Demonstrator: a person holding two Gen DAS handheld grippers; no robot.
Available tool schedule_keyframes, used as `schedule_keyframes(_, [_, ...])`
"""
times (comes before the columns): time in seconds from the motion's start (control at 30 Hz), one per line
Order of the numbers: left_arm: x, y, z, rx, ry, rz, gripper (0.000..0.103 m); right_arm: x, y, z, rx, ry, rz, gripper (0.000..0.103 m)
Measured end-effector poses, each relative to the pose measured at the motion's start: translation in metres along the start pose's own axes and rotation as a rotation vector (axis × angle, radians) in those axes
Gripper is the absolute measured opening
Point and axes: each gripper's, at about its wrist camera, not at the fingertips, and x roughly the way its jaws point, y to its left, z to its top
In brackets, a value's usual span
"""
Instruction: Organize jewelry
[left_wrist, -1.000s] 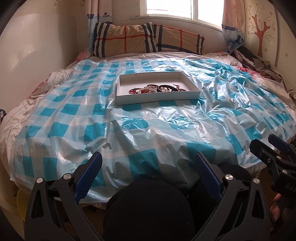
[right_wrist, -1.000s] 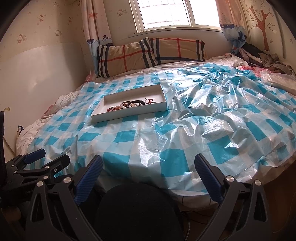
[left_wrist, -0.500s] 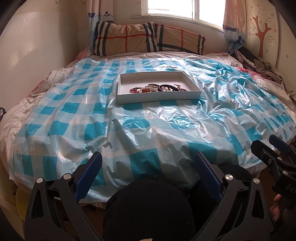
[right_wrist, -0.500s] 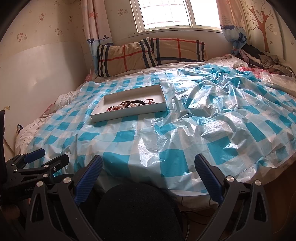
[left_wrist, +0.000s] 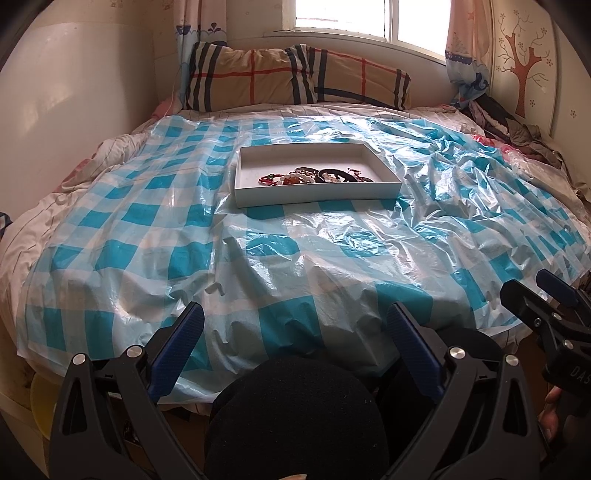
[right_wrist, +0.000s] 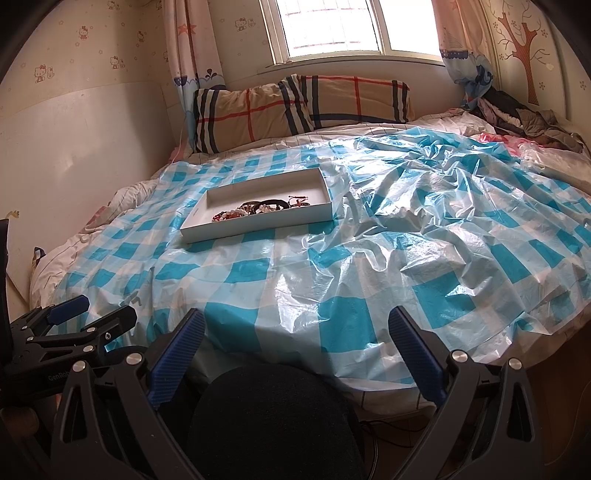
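Left gripper (left_wrist: 293, 328) and right gripper (right_wrist: 297, 332): jaws spread, empty. Tangled jewelry (left_wrist: 314, 176) lies in white tray (left_wrist: 317, 194), 12 o'clock, well apart. Risk: tangled strands lifting together; slick plastic sheet (left_wrist: 258, 258) letting tray slide.

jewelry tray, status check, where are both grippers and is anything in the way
Left gripper open, right gripper open, both at bed edge. Jewelry heaped in white tray, untouched. Only crinkled plastic sheet between.
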Motion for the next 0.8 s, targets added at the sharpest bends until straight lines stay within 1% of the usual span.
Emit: schedule_keyframes(0.8, [-0.0003, -0.0010, 0.0000, 0.003, -0.001, 0.002, 0.095, 0.0001, 0.0014, 0.0002, -0.002, 0.001, -0.001, 0.095])
